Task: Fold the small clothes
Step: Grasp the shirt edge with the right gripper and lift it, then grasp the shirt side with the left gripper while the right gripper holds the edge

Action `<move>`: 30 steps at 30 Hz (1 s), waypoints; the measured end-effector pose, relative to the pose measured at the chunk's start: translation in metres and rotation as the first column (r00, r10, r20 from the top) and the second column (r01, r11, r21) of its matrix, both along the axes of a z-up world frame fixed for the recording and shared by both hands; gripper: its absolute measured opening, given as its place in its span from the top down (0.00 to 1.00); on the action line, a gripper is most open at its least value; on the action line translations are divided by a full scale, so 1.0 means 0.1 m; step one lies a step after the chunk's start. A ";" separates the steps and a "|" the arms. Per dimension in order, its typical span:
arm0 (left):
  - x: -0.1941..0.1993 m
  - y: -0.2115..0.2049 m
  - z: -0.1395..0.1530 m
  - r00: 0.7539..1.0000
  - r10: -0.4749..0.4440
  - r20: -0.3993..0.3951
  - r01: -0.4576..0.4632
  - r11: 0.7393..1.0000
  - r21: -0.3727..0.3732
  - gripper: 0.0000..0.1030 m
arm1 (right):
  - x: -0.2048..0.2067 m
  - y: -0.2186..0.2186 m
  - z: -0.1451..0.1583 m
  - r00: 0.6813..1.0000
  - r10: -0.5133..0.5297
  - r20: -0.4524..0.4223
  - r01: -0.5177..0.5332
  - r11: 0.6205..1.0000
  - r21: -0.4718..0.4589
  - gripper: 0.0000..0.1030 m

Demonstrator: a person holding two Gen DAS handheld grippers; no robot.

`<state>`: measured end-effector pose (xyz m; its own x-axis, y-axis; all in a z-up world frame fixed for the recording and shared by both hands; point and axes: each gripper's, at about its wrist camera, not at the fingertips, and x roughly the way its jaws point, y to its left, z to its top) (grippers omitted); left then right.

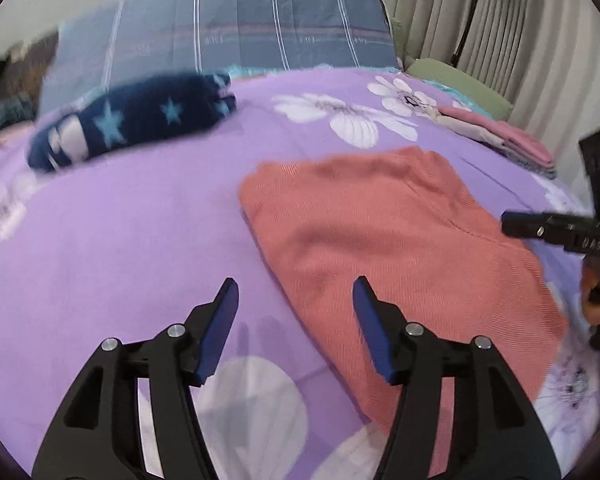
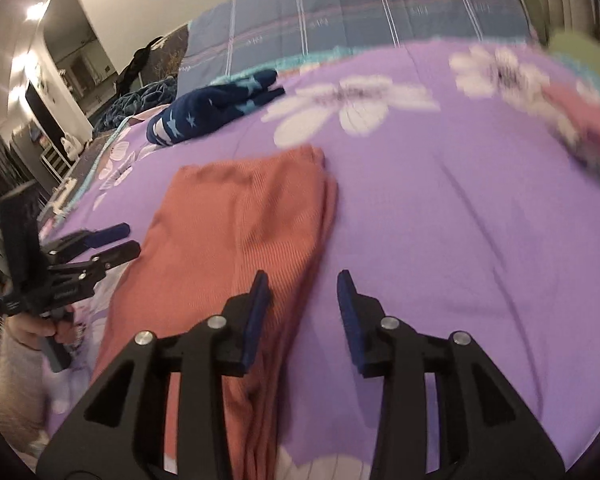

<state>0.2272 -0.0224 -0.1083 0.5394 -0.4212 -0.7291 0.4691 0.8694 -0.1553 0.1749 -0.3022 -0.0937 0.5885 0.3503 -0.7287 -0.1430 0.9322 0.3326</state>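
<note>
A salmon-pink ribbed garment (image 1: 400, 248) lies folded lengthwise on the purple flowered bedspread (image 1: 140, 220); it also shows in the right wrist view (image 2: 236, 240). My left gripper (image 1: 296, 286) is open and empty, held above the garment's left edge. My right gripper (image 2: 302, 280) is open and empty above the garment's right edge. The right gripper shows at the right edge of the left wrist view (image 1: 512, 222). The left gripper shows at the left of the right wrist view (image 2: 130, 240).
A dark blue garment with light stars (image 1: 132, 120) lies folded at the back left. A stack of folded pink and grey clothes (image 1: 500, 140) sits at the back right. A blue striped pillow (image 1: 260, 24) and a green cushion (image 1: 460, 80) lie behind.
</note>
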 end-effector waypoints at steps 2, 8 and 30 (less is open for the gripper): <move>0.00 -0.01 -0.05 0.999 -0.016 -0.035 0.015 0.999 -0.036 0.42 | -0.05 -0.04 -0.04 1.000 0.009 -0.024 -0.008 0.999 0.039 0.64; 0.11 -0.05 -0.18 0.991 -0.055 -0.124 0.037 0.989 -0.142 0.42 | 0.02 -0.08 -0.16 0.994 0.071 -0.080 -0.058 0.986 0.159 0.54; 0.26 -0.24 -0.13 0.992 -0.112 -0.058 0.104 0.987 -0.121 0.63 | 0.53 0.21 -0.17 0.995 0.103 -0.005 -0.102 0.992 0.077 0.71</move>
